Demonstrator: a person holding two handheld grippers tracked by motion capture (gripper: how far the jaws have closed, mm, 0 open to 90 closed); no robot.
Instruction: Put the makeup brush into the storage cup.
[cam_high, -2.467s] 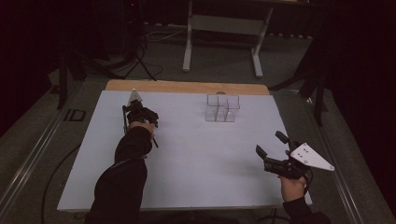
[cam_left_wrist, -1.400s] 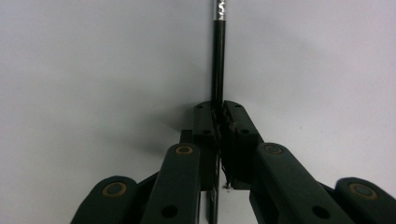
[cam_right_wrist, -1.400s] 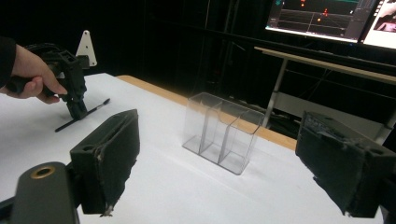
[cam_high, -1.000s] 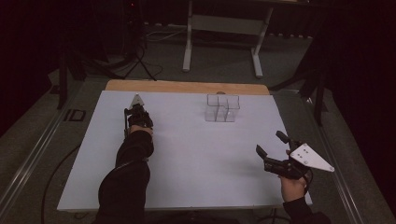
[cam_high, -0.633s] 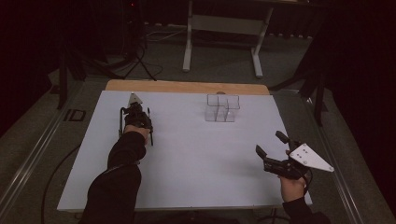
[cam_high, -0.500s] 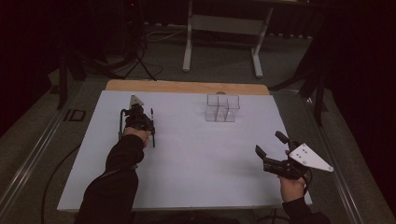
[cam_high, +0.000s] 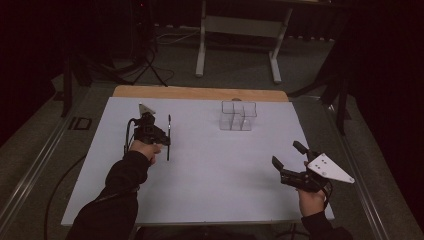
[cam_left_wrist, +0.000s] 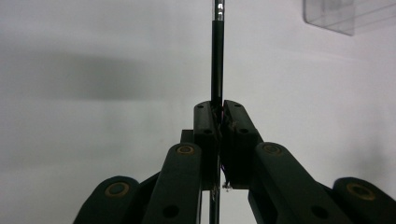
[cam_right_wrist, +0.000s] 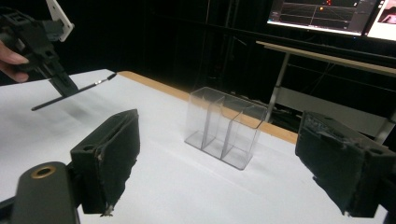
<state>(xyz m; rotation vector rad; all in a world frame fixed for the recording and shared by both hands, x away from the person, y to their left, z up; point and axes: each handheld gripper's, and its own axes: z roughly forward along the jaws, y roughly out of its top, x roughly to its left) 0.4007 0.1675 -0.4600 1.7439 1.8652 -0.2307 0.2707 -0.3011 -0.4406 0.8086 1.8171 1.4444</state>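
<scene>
A thin black stick (cam_high: 168, 142) with a silver band near its far end, like a small brush, hangs level over the white table (cam_high: 215, 185). My left gripper (cam_high: 164, 138) is shut on it near its middle. In the left gripper view the jaws (cam_left_wrist: 218, 109) pinch the stick (cam_left_wrist: 217, 56), which runs straight up and away. In the right gripper view the left gripper (cam_right_wrist: 63, 88) carries the stick (cam_right_wrist: 88, 89) at the far left. My right gripper (cam_high: 286, 153) rests at the table's near right, open and holding nothing, its pads (cam_right_wrist: 112, 154) far apart.
A clear holder with several upright compartments (cam_high: 238, 116) stands at the back centre of the table, also ahead of the right gripper (cam_right_wrist: 224, 128). A wooden strip (cam_high: 200, 93) edges the far side. Stands and cables sit on the floor beyond.
The left gripper has risen off the table with the stick and come slightly nearer; its forearm has swung to the left. The right gripper has stayed put.
</scene>
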